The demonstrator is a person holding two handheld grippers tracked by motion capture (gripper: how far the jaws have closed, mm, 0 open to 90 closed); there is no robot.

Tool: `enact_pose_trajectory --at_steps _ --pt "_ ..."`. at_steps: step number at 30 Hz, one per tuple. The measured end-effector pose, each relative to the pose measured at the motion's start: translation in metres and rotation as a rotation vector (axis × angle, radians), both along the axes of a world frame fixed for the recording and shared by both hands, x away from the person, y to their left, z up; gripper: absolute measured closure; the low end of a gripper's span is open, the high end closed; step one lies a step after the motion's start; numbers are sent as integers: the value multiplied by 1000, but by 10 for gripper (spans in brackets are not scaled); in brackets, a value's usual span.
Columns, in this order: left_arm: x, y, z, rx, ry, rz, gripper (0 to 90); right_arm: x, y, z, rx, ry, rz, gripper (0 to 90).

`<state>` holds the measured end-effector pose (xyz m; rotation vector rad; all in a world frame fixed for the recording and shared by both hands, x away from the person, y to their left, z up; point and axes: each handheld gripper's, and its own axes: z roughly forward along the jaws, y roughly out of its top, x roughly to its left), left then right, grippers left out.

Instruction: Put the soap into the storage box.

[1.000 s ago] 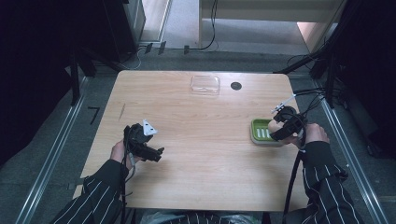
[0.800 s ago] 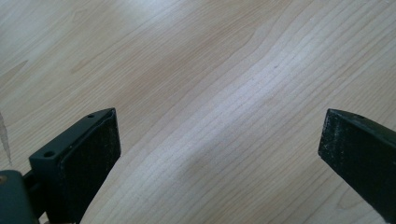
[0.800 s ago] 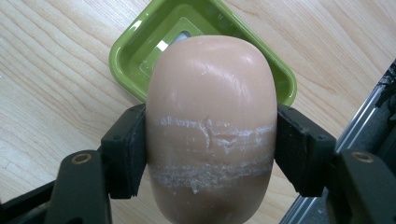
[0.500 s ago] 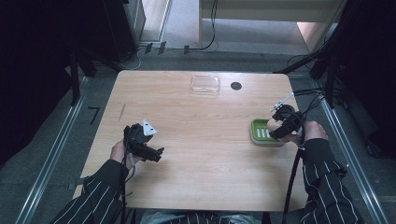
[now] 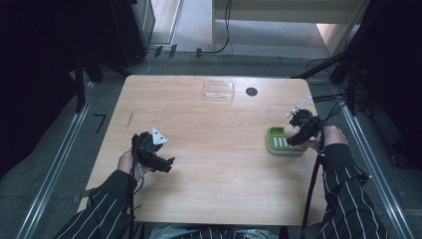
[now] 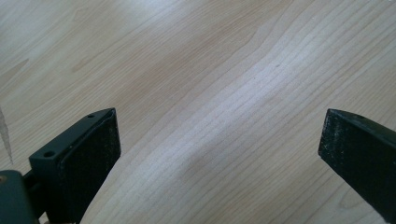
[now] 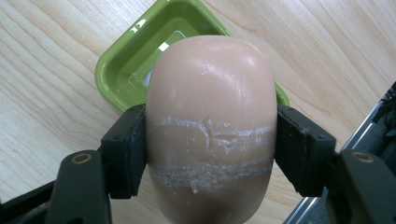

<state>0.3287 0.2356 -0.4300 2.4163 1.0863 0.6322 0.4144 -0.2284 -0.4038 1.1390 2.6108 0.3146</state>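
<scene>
Right gripper [image 7: 210, 154]: jaws clamped on a soap bar [image 7: 210, 126], one pad on each long side; in the high view it sits at the right edge of the frame [image 5: 298, 130], over the dish.
Soap: pale pink, rounded, with whitish scuffed bands across its middle where the pads meet it; centre of the right gripper view, lifted clear of the dish beneath it.
Dish [image 7: 126, 70]: green, rectangular, ridged floor; upper left of the right gripper view, partly hidden behind the soap; right of centre on the table in the high view [image 5: 278, 144].
Left gripper [image 6: 219, 154]: jaws spread wide, nothing between them, bare wood below; lower left of the high view [image 5: 164, 164].
Table [image 5: 214, 149]: light wood.
Clear box [image 5: 219, 89]: upper centre of the high view, well apart from both grippers.
Dark disc [image 5: 252, 91]: just right of the box.
</scene>
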Motion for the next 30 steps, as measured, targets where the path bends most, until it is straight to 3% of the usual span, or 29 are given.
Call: enact_pose_trajectory --at_steps 30 --pt "1 1 -1 2 4 0 0 16 10 -14 -27 2 91 337"
